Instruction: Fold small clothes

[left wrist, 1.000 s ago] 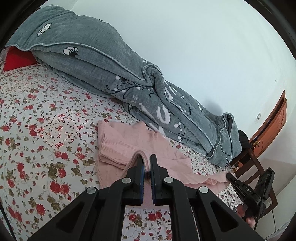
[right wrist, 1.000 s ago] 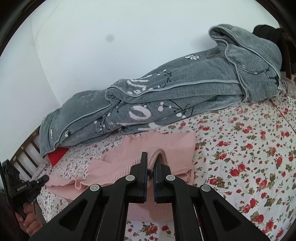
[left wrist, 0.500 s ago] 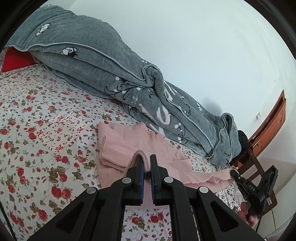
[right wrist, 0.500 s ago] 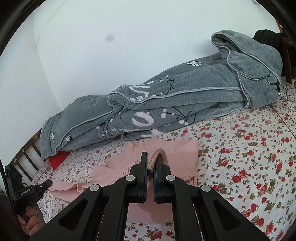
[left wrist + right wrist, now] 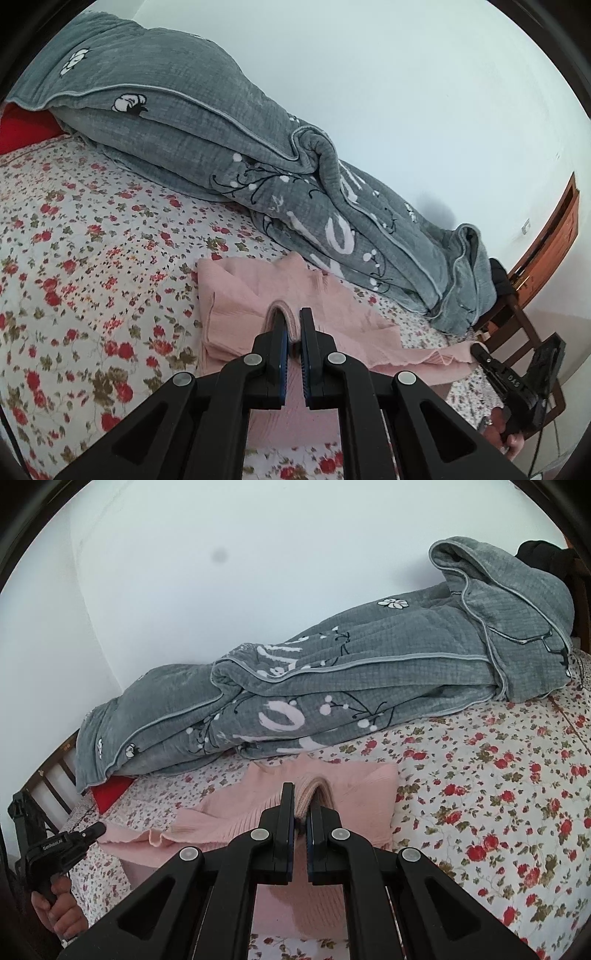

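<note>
A pink knitted garment (image 5: 240, 295) lies partly folded on the flowered bed sheet (image 5: 92, 258). My left gripper (image 5: 291, 317) is shut on a raised fold of its edge. My right gripper (image 5: 303, 797) is shut on another raised fold of the same garment (image 5: 362, 790). The cloth hangs stretched between the two grippers, lifted a little off the bed. The right gripper also shows at the right edge of the left wrist view (image 5: 480, 350), pinching the garment's far end. The left gripper shows at the left edge of the right wrist view (image 5: 98, 827).
A rolled grey quilt (image 5: 258, 166) with white flowers lies along the white wall behind the garment. A red pillow (image 5: 22, 129) peeks out under it. A wooden chair and headboard (image 5: 546, 258) stand beyond the bed's end. Bed rails (image 5: 55, 775) show at the other end.
Both grippers have risen a little and tilted back, lifting the pinched folds. The garment's far part stays on the sheet. Both grips are unchanged.
</note>
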`<state>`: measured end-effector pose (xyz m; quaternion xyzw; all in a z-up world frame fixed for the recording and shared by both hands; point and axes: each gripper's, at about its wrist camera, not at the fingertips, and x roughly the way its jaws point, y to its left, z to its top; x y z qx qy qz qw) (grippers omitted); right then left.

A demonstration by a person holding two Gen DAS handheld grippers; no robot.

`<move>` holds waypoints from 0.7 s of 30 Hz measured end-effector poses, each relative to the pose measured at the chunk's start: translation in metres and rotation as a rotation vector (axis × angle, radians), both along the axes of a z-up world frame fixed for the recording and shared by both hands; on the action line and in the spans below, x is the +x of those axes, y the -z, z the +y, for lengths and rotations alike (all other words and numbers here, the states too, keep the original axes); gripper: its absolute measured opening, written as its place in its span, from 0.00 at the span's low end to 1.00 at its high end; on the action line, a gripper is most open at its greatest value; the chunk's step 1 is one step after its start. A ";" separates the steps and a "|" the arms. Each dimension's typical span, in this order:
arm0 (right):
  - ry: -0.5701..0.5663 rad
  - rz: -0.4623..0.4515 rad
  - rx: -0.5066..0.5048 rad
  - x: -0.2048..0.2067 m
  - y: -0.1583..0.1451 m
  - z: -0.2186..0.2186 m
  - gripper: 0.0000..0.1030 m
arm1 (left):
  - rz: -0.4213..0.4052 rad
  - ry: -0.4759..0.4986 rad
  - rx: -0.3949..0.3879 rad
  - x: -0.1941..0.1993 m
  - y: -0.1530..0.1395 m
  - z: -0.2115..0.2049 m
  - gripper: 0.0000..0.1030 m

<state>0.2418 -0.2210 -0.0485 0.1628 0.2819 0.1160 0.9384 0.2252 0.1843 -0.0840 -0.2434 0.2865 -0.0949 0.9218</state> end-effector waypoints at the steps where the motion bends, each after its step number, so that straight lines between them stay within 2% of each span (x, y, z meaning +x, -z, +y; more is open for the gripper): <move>1: -0.001 0.001 0.003 0.002 0.001 -0.001 0.04 | 0.001 0.000 0.010 0.005 0.001 -0.002 0.06; 14: 0.005 0.052 -0.013 0.085 0.029 0.009 0.04 | 0.065 -0.055 0.081 0.100 0.016 -0.007 0.06; 21: 0.028 0.149 -0.034 0.154 0.067 0.016 0.06 | 0.139 -0.078 0.107 0.162 0.042 -0.012 0.07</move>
